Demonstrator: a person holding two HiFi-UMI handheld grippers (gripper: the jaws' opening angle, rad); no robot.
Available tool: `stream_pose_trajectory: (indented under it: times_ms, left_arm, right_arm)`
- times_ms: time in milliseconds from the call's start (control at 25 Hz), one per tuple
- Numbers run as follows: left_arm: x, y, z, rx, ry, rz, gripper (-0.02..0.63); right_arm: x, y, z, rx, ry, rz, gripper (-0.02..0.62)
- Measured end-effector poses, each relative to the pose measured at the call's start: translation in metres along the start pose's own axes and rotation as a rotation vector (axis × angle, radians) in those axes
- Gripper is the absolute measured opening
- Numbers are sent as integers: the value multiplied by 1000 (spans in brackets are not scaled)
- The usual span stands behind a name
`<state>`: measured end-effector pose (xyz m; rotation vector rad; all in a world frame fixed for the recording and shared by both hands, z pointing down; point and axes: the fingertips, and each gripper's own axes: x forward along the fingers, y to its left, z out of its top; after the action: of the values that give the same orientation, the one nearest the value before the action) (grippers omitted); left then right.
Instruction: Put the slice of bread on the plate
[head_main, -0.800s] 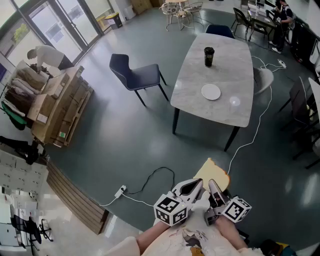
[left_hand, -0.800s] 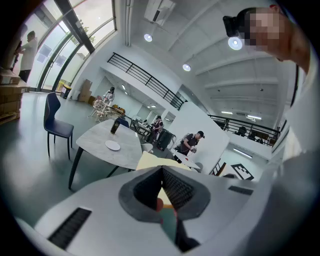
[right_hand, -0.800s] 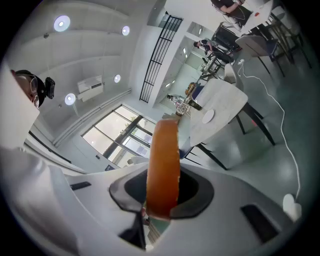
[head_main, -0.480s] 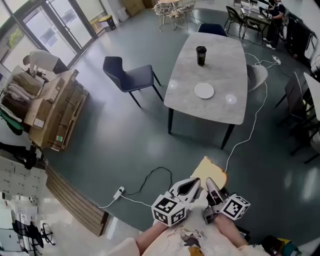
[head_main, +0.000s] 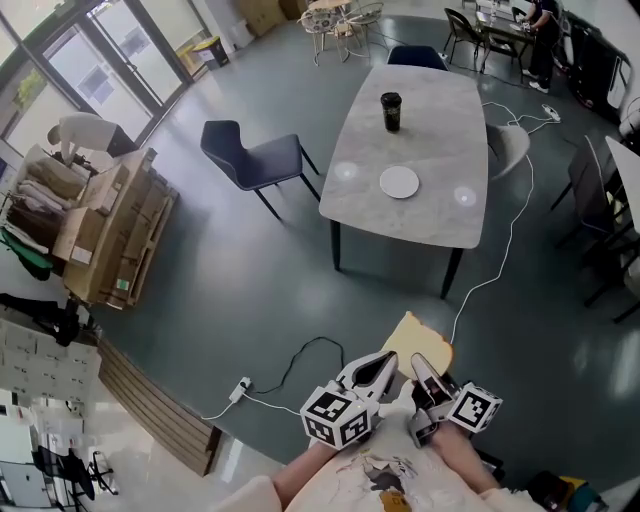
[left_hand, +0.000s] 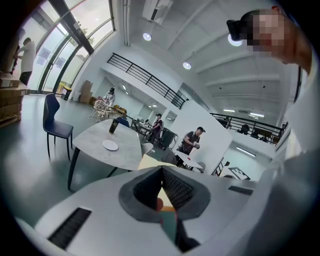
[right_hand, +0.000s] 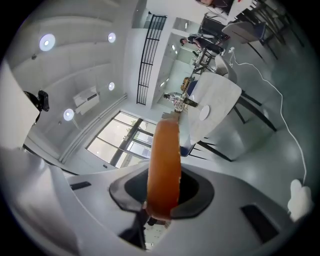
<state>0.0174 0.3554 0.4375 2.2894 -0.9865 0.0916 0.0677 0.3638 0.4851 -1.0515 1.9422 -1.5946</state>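
A slice of bread (head_main: 420, 343) with a brown crust stands on edge between the pads of my right gripper (head_main: 422, 368), which is shut on it. In the right gripper view the slice (right_hand: 164, 165) rises upright out of that gripper (right_hand: 162, 192). My left gripper (head_main: 385, 365) is right beside it on the left, jaws together with nothing in them. In the left gripper view this gripper (left_hand: 161, 192) has the bread (left_hand: 150, 161) just past its tips. The white plate (head_main: 399, 182) lies far ahead on the grey table (head_main: 440, 220); the plate (left_hand: 110, 145) is bare.
A dark cup (head_main: 390, 111) stands on the table beyond the plate. A blue chair (head_main: 250, 155) is left of the table, a white chair (head_main: 510, 150) right of it. Cables and a power strip (head_main: 240, 385) lie on the floor ahead. Stacked cardboard boxes (head_main: 110, 215) fill the left.
The table and plate have drifted a little to the left in the head view. Both grippers keep their places side by side, the bread still in the right one.
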Motion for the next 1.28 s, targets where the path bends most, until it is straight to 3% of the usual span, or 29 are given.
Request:
stream_pose_trajectory:
  times_ms: [120,320,680,1000,1280]
  left_arm:
    - [18,-8,2,6,-5,-2,9]
    - [45,-25,-3,12,-4,14,9]
    - [82,-36,-19,15,78,20,9]
    - [122,49,8,-64,70,24,9]
    - [166,114,101,-62,46,-41,9]
  right_arm:
    - [-5,-4,15,13,0,24,92]
    - [-24,-17,55,-142,3,-7,92]
    - [-29,-44,78,-120,35,-55,92]
    - [52,-80,98,-105,62,-123,92]
    - [153,-51,151,-39,-4,-119,92]
